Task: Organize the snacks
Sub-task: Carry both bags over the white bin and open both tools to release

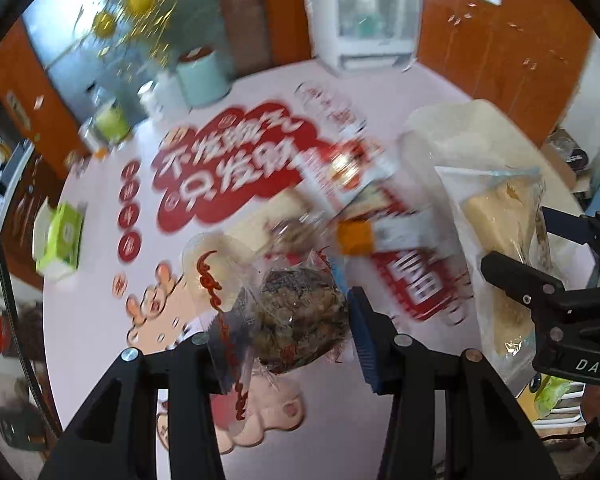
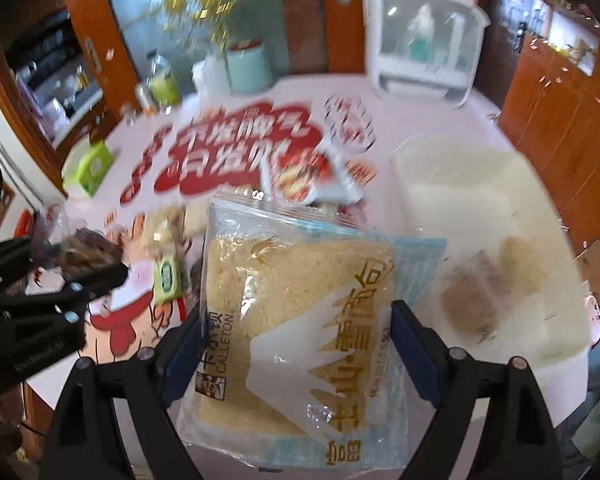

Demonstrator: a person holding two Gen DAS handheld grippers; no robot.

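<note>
The left gripper (image 1: 296, 328) is clamped on a clear-wrapped brown cake (image 1: 300, 316), its 2 fingers pressing the crinkled wrapper from either side above the round table (image 1: 100, 320). The right gripper (image 2: 296, 340) grips a packet of sliced bread (image 2: 296, 292), a pale blue and clear bag with a white mountain print, and the 2 blue pads (image 2: 414, 344) bear on its left and right edges.

Taking the white storage bin (image 2: 480, 200) as the landmark: the bread packet hangs just left of it, and the brown cake is further left again. Inside the bin lie 2 blurred wrapped snacks (image 2: 476, 296), brownish and pale. Left of the bin, a red and white snack packet (image 2: 304, 180) lies on the tablecloth's red lettering (image 2: 236, 148). A small green packet (image 2: 166, 276) lies well left of the bin. Beyond the bin, at the table's far edge, stands a white appliance (image 2: 420, 36) with a clear window.
</note>
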